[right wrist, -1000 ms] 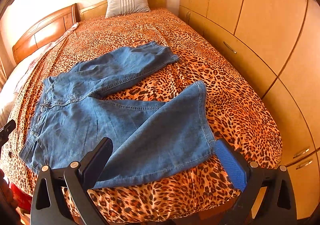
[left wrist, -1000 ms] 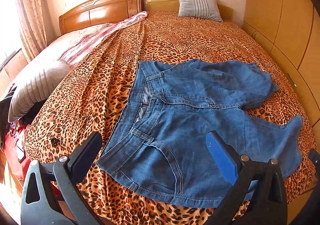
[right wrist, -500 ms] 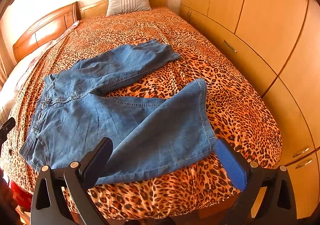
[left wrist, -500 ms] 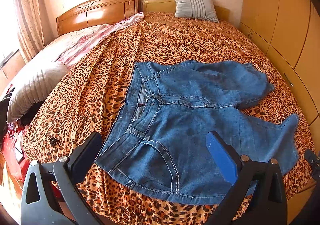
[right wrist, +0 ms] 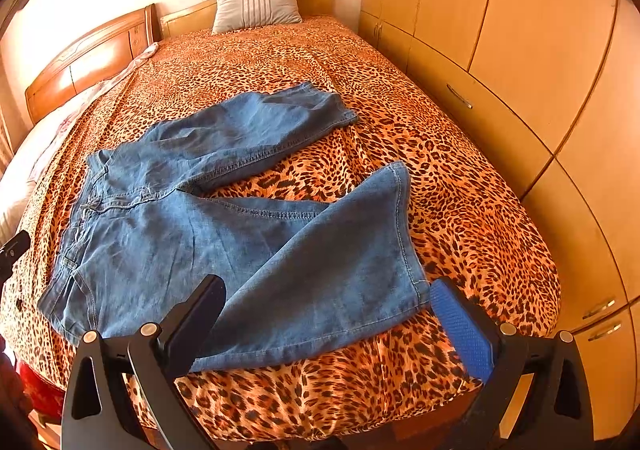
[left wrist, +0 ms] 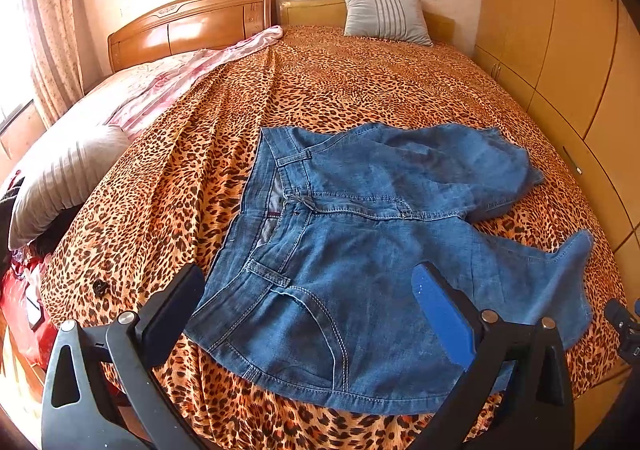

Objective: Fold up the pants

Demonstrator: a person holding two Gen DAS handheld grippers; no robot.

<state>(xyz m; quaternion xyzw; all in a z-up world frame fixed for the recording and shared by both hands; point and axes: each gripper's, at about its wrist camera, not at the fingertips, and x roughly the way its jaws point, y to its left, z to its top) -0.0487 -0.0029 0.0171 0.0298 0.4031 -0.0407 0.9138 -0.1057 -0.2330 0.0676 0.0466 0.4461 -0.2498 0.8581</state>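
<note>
So the big bed with the leopard-print orange and black cover [left wrist: 360, 90] fills basically both views, and the blue denim pants [left wrist: 360, 250] are lying flat on it near the foot edge, waistband toward the window side and the two legs fanned apart toward the tall tan wooden wardrobe [right wrist: 520, 50]. The far leg is a bit rumpled, the near leg lies smooth with its hem right by the foot edge of the bed. Compared with a second ago the pants haven't budged on the cover; they just sit slightly lower and further left in the left view and a touch lower in the right one, so both cameras have drifted a little. At the head of the bed there's a grey striped pillow [left wrist: 384, 16] leaning on the wooden headboard [left wrist: 192, 26]. The left gripper [left wrist: 308, 302] hangs over the waistband and pocket corner, jaws spread wide, nothing between them. The right gripper [right wrist: 326, 314] is the same deal over the near leg's hem, jaws wide apart, not touching the denim.
</note>
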